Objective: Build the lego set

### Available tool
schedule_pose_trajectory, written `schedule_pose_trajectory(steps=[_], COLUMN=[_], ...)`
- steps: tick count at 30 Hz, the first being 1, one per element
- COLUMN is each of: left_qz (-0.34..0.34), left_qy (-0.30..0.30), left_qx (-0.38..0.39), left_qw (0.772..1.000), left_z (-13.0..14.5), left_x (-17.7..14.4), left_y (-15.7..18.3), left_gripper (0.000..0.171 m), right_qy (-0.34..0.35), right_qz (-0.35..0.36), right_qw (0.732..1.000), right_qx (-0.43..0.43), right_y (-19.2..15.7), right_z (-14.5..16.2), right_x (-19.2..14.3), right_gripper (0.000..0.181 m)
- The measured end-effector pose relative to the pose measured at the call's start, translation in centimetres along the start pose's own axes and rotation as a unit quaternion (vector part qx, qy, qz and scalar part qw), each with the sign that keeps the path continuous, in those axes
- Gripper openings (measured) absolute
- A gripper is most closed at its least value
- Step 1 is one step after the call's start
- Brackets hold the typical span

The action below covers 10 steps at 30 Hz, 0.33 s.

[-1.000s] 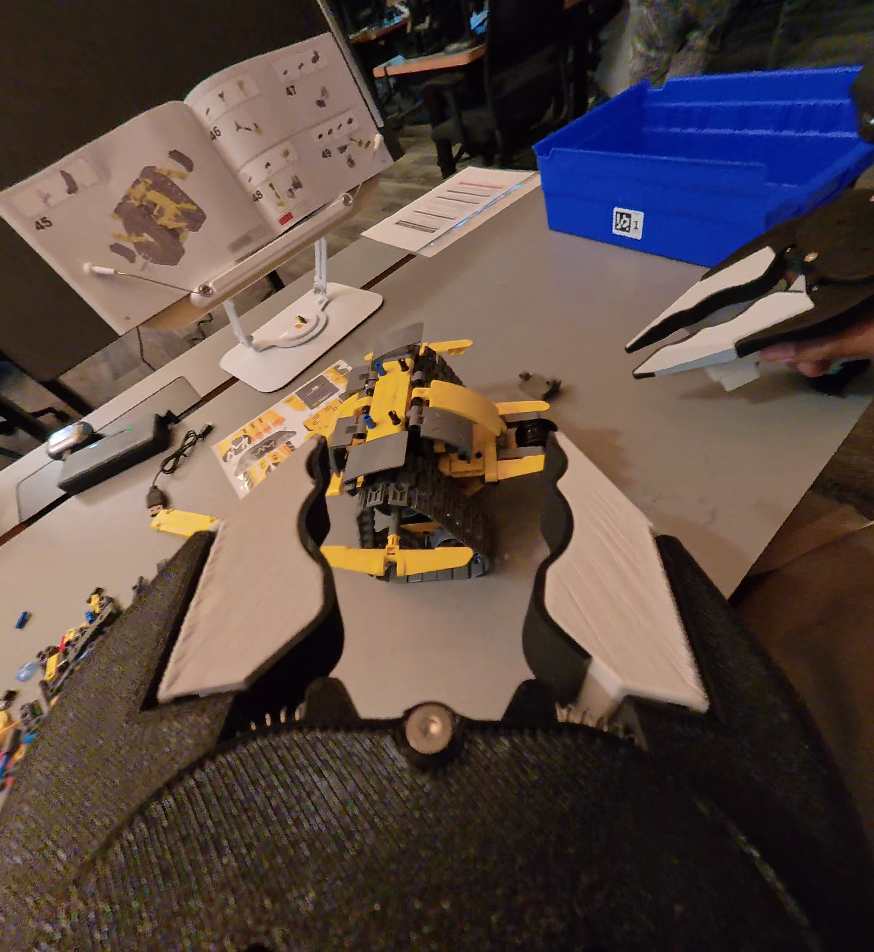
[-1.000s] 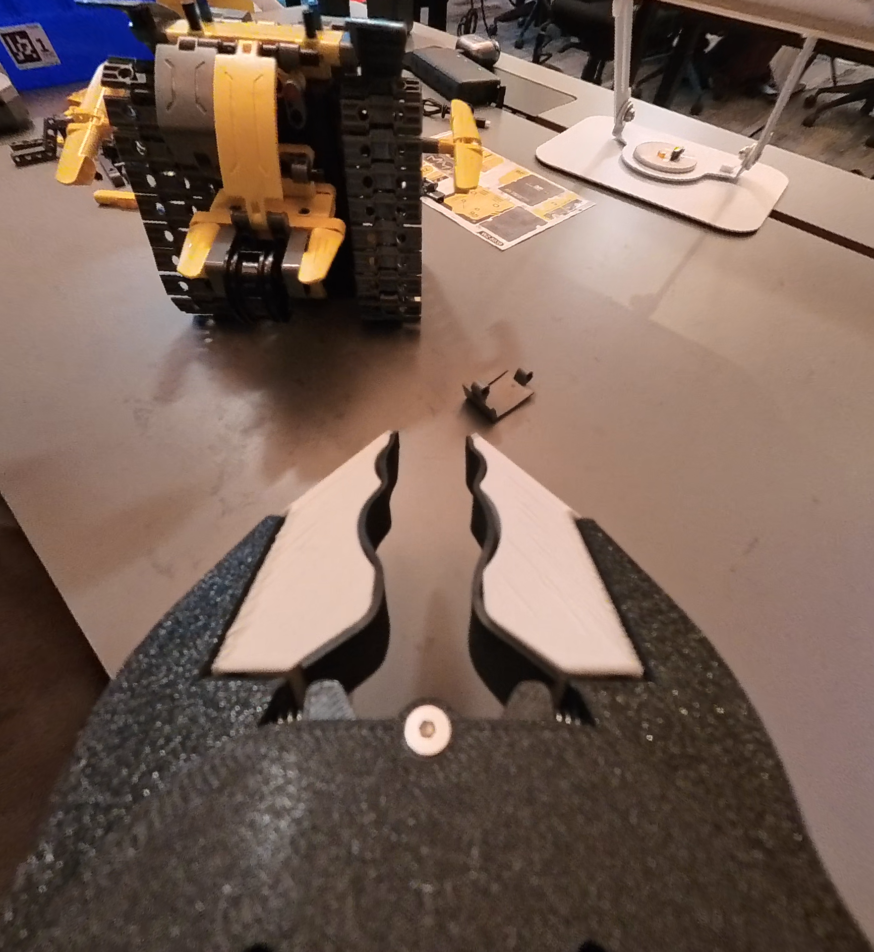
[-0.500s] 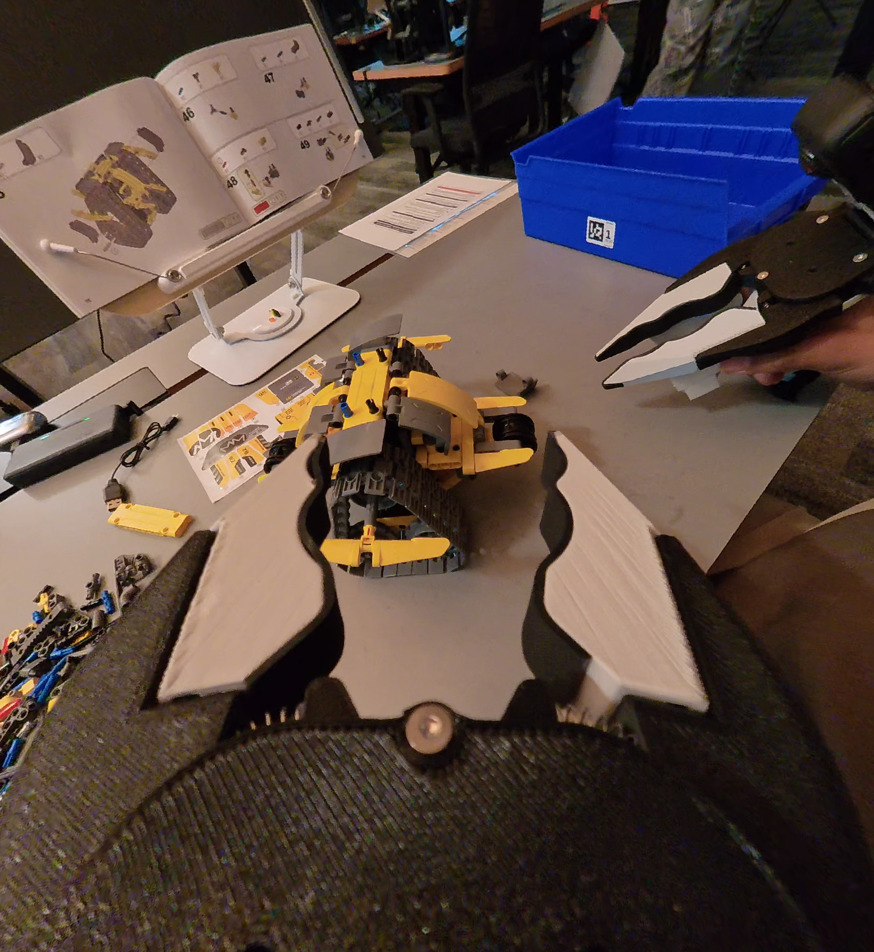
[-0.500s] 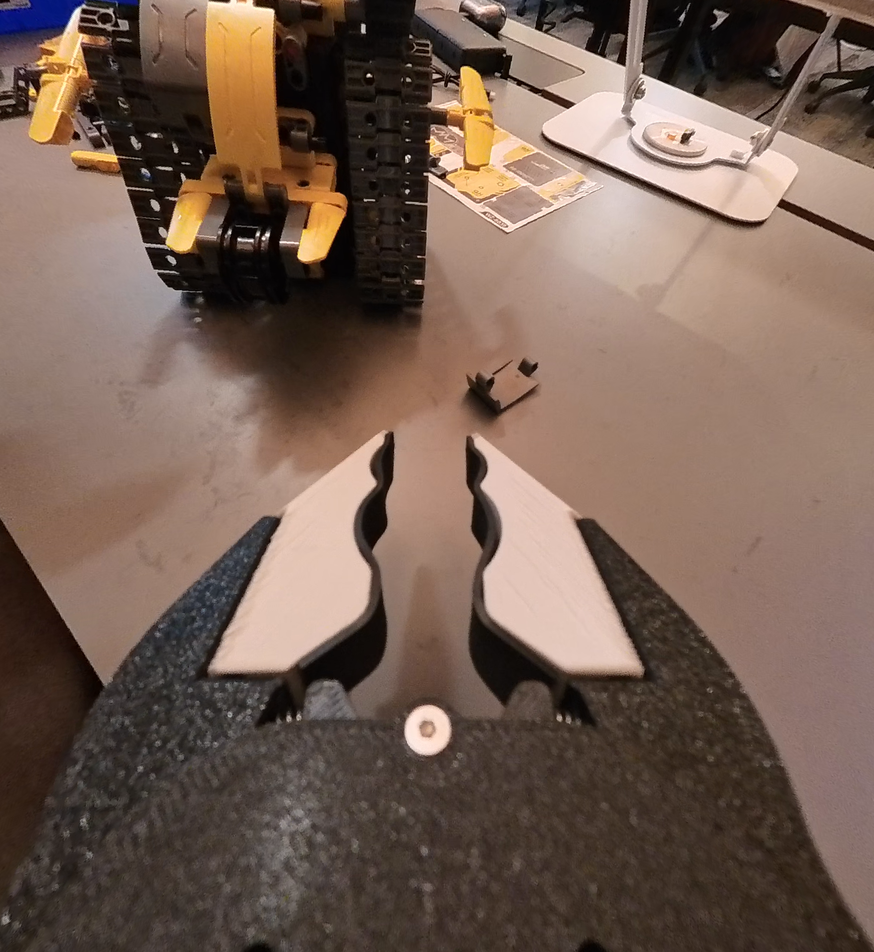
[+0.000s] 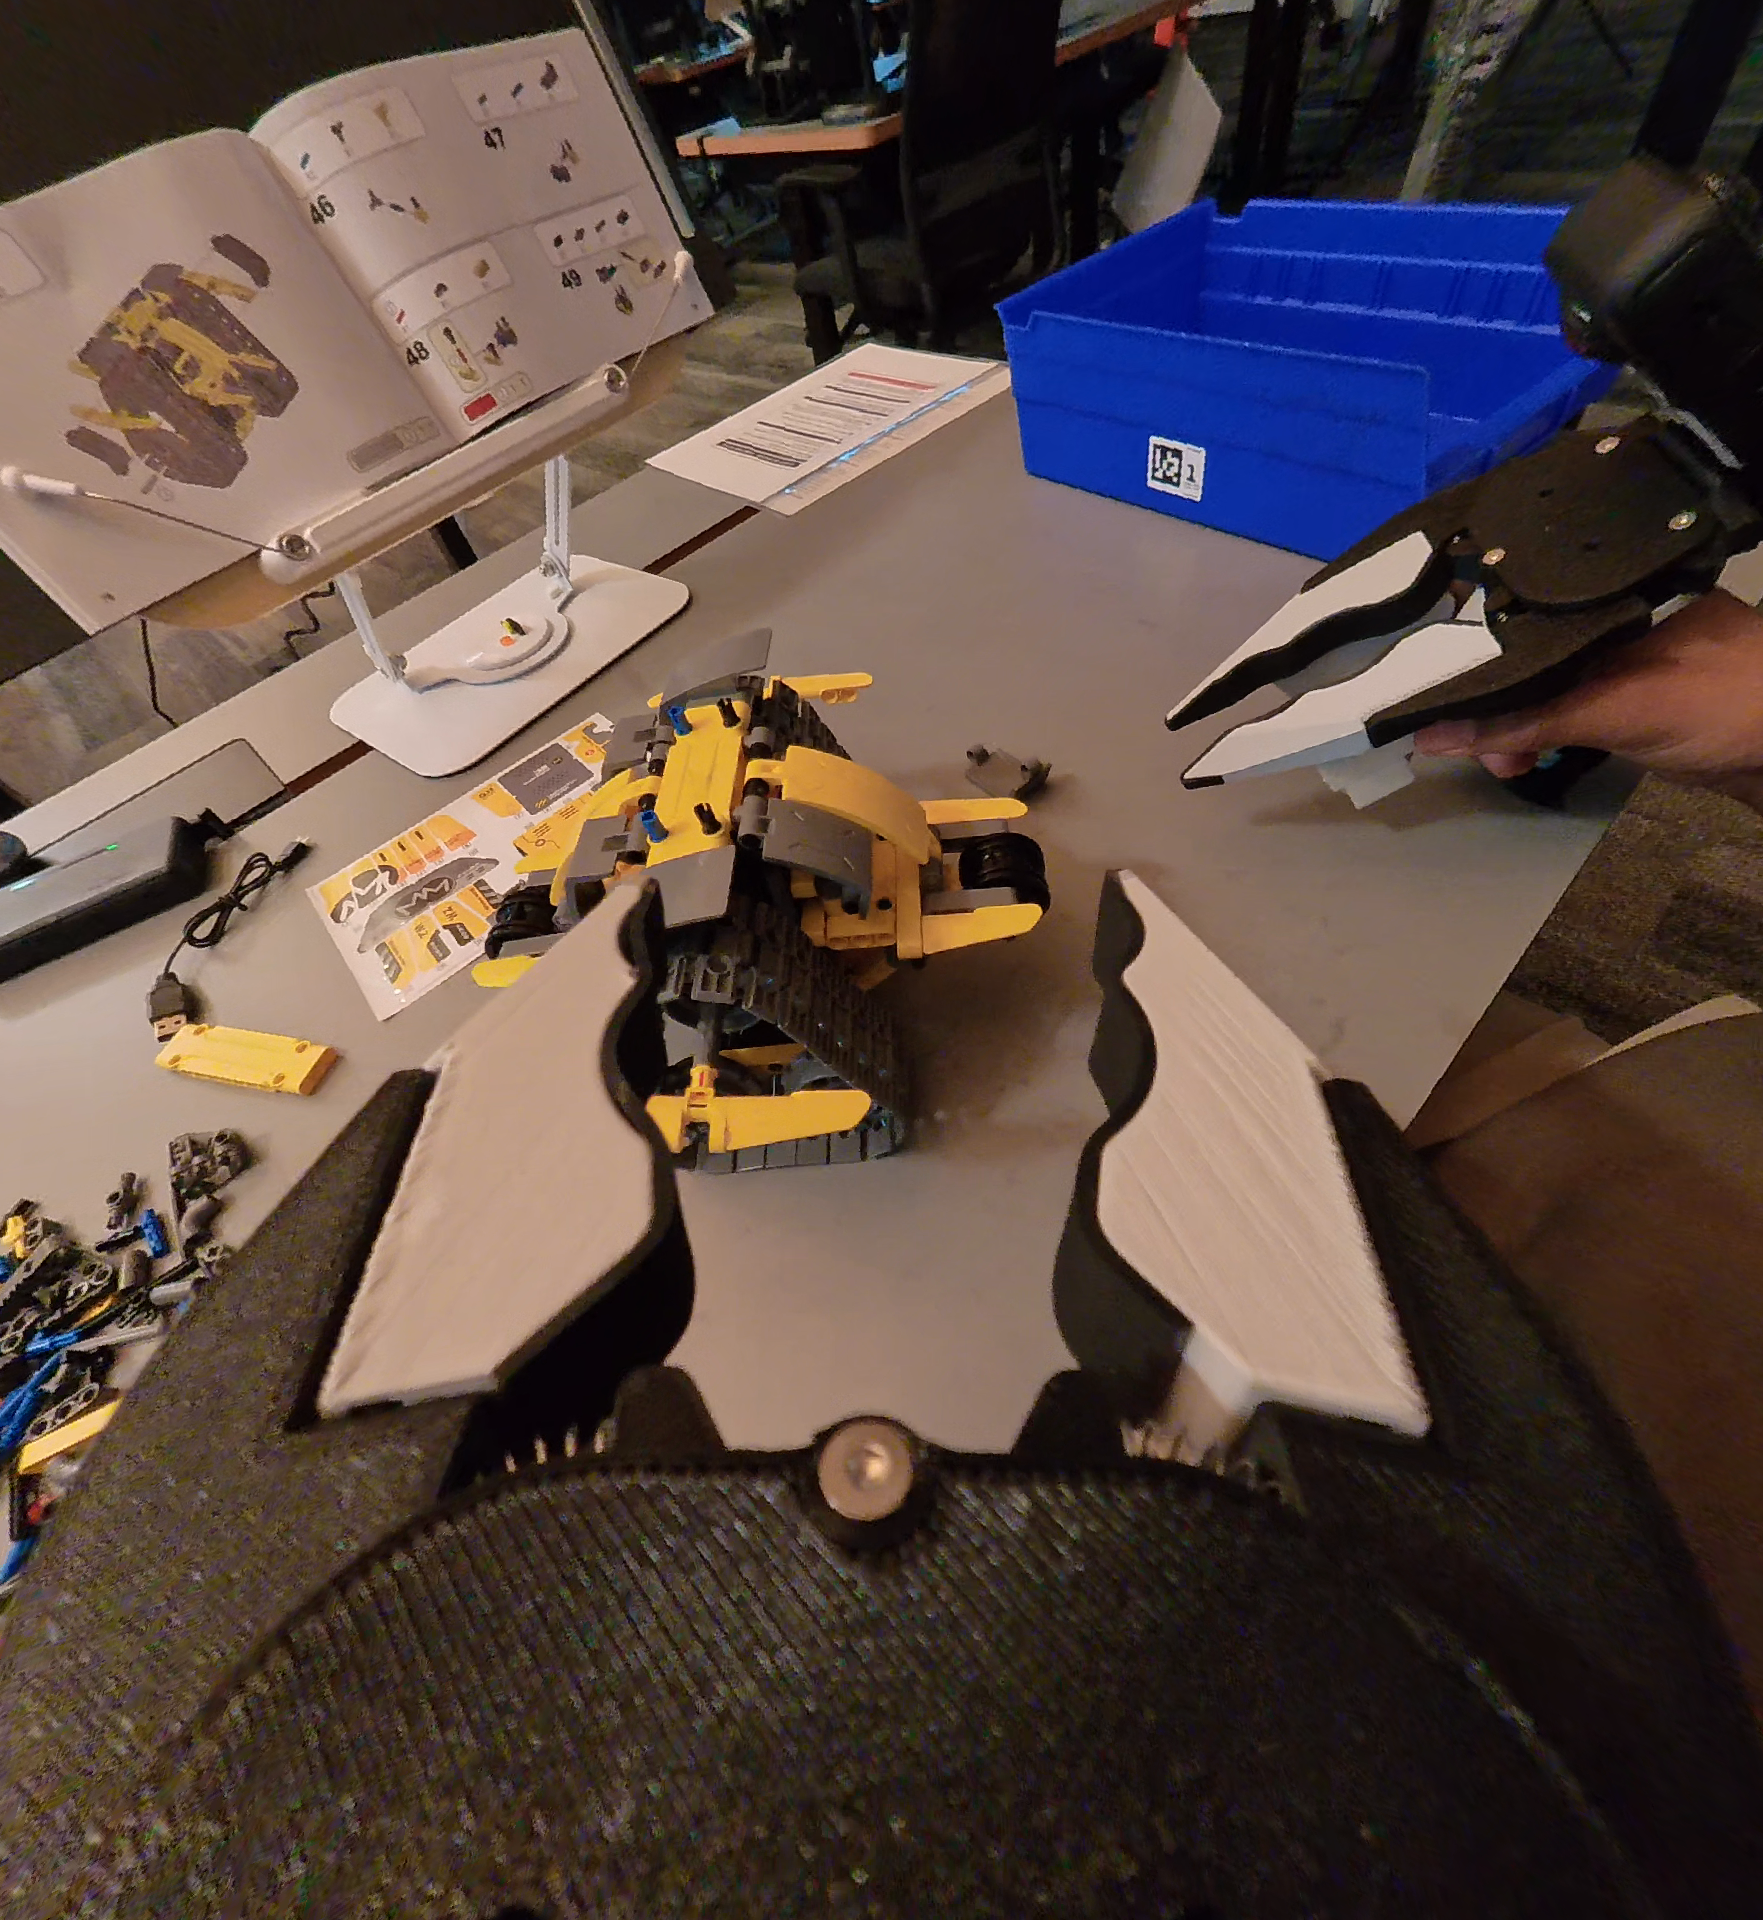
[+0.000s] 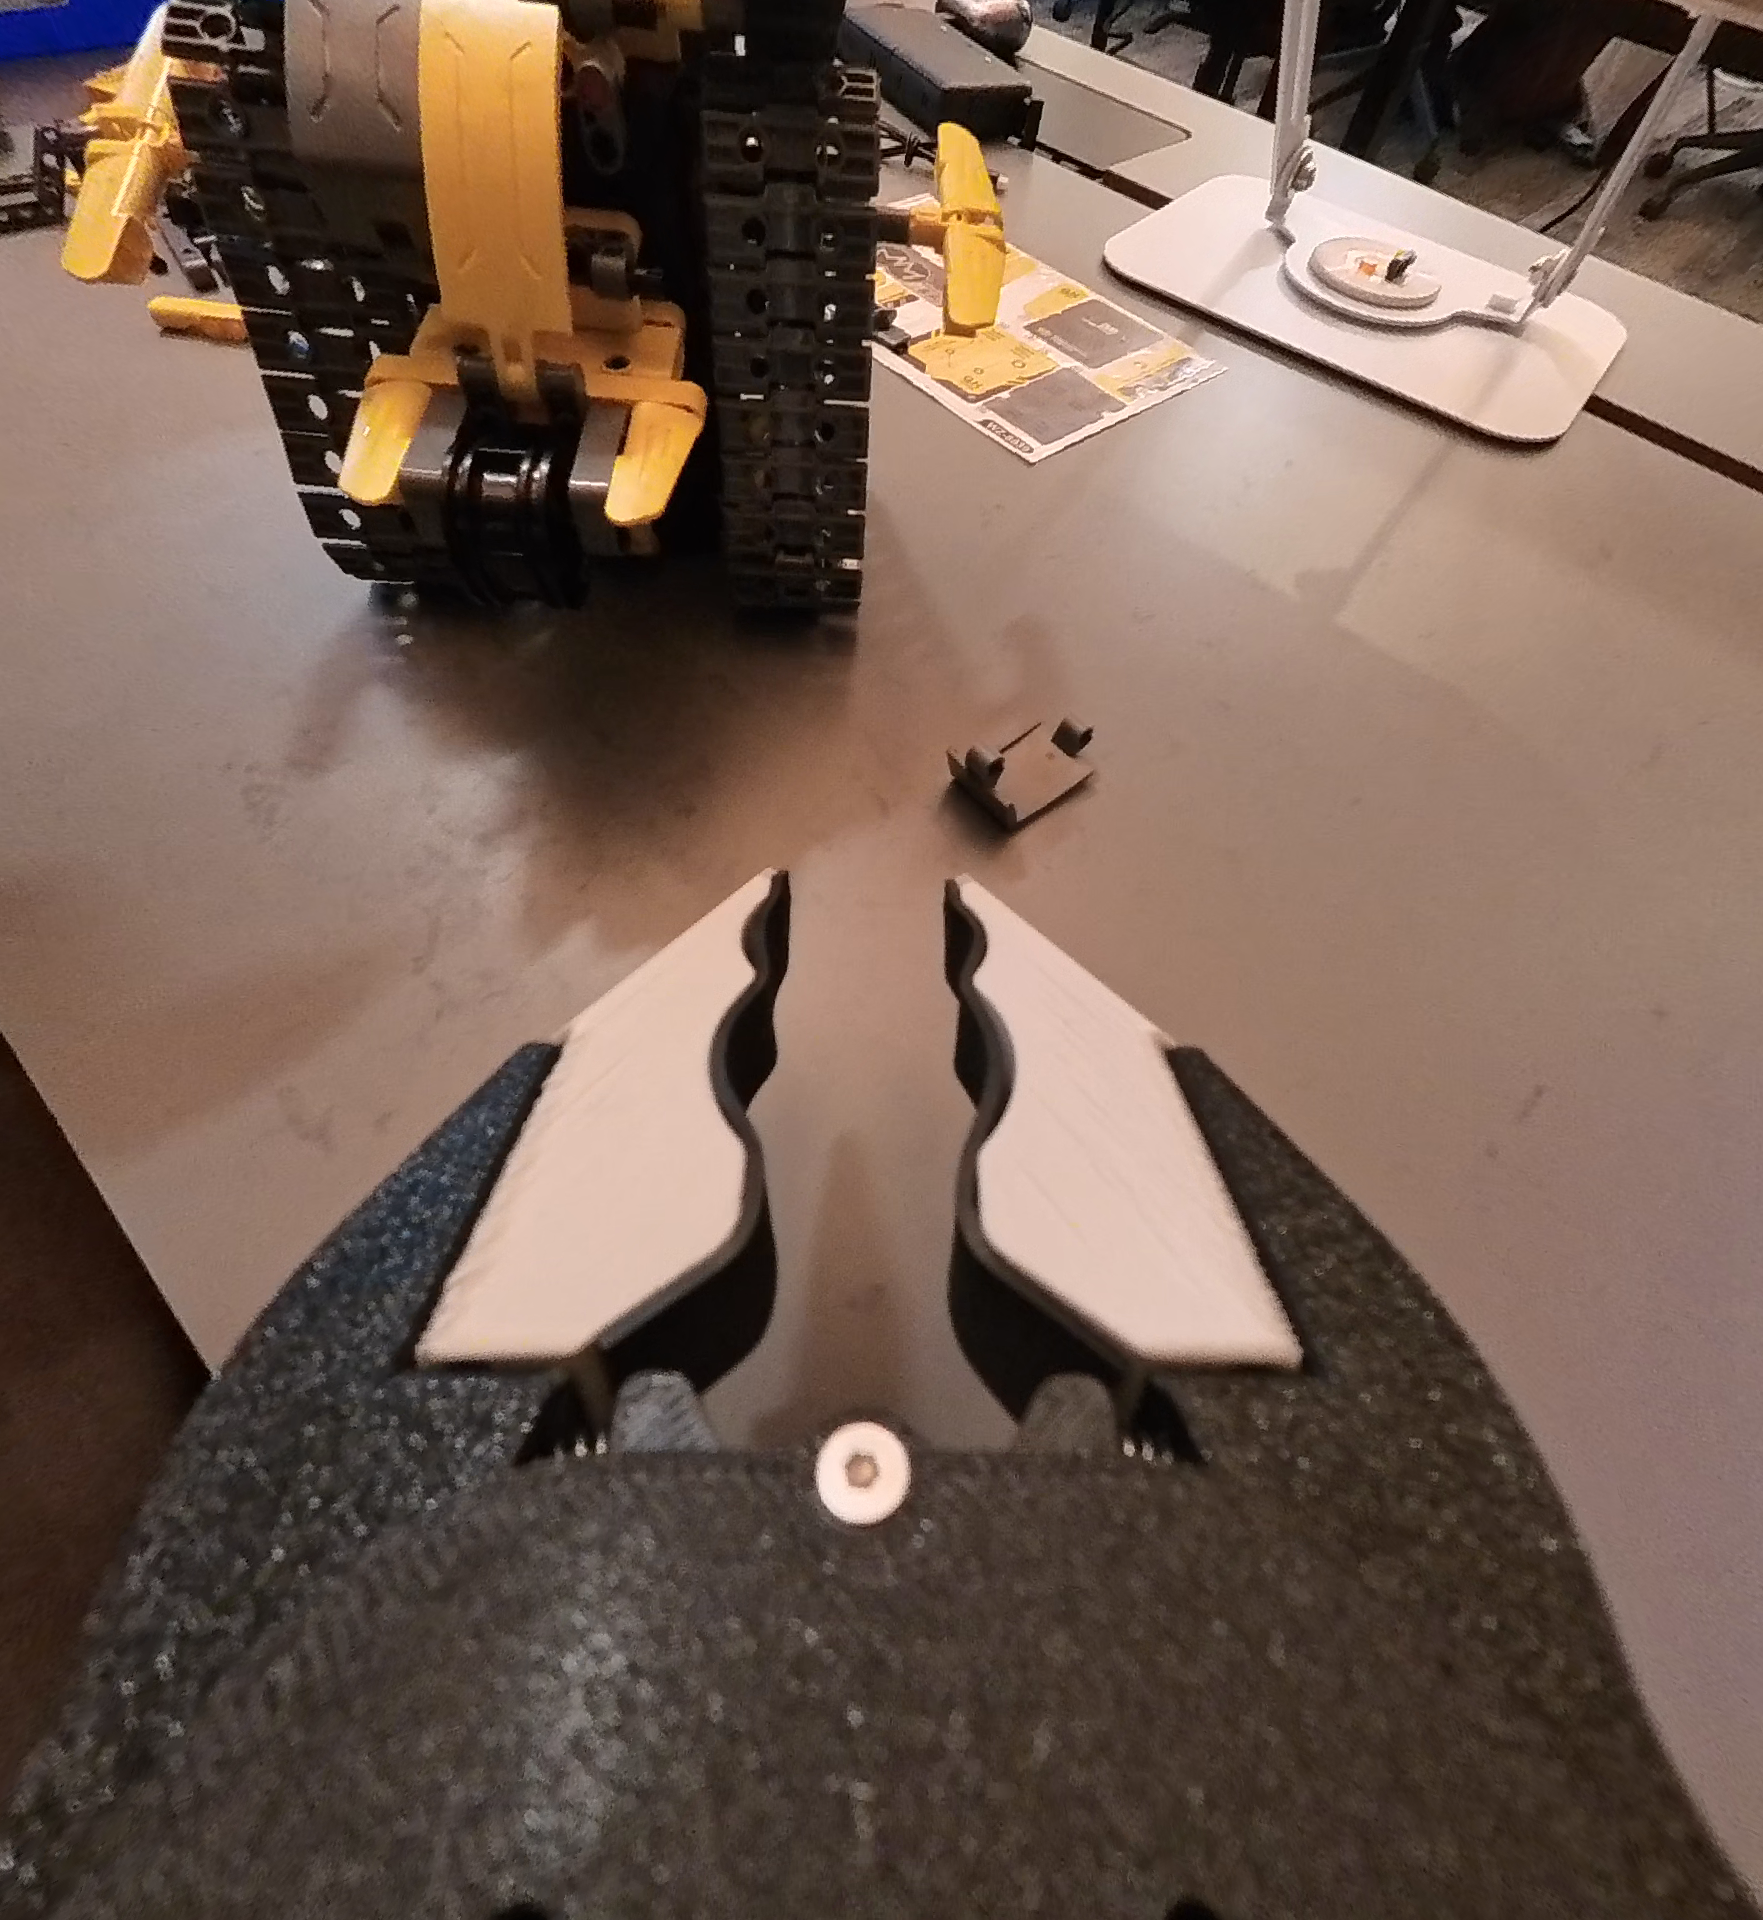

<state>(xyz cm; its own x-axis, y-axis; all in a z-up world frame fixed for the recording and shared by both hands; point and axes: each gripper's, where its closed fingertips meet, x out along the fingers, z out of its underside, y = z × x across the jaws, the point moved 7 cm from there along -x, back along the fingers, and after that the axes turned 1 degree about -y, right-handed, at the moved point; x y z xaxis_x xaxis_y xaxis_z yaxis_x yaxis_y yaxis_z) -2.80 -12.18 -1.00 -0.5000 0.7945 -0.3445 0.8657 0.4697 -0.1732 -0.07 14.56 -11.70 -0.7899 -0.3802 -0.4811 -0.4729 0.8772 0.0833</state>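
Two handheld grippers face a yellow and black brick-built tracked vehicle (image 5: 773, 914) standing on a smooth grey table (image 5: 960, 582).

Only the left wrist view shows the open instruction booklet (image 5: 264, 301) on its white stand, a blue plastic bin (image 5: 1272, 416), a flat yellow panel piece (image 5: 245, 1058) and a heap of loose small bricks (image 5: 25, 1340) at the left edge. Only the right wrist view shows the vehicle's ribbed tracks head-on.

The left gripper (image 5: 872, 914) hovers just before the vehicle, jaws wide and empty, its flat pale fingers (image 5: 1230, 1164) wavy-edged.

The right gripper (image 6: 864, 896), held by a hand (image 5: 1687, 717) at the table's right side, points low across the table with jaws narrowly parted and empty. A small dark grey clip piece (image 6: 1020, 771) lies just ahead of its tips, apart from the vehicle.
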Motion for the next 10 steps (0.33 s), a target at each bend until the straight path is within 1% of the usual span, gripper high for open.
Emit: schedule_pose_trajectory(steps=[8,9,10], left_qz=[0.005,0.004,0.003], left_qy=[0.001,0.003,0.004], left_qx=[-0.014,-0.016,-0.019], left_qw=[1.0,1.0,1.0], left_z=[0.44,0.47,0.5], left_x=[0.16,0.15,0.14], left_y=[-0.16,-0.24,-0.33], left_gripper=[0.082,0.081,0.081], right_qy=[-0.004,-0.004,-0.003], right_qz=[0.001,0.003,0.012], right_qw=[1.0,1.0,1.0], right_qx=[-0.002,0.0,0.004], right_y=[-0.05,0.0,0.2], right_z=[0.06,0.07,0.06], right_x=[0.07,0.08,0.07], right_gripper=[0.03,0.033,0.042])
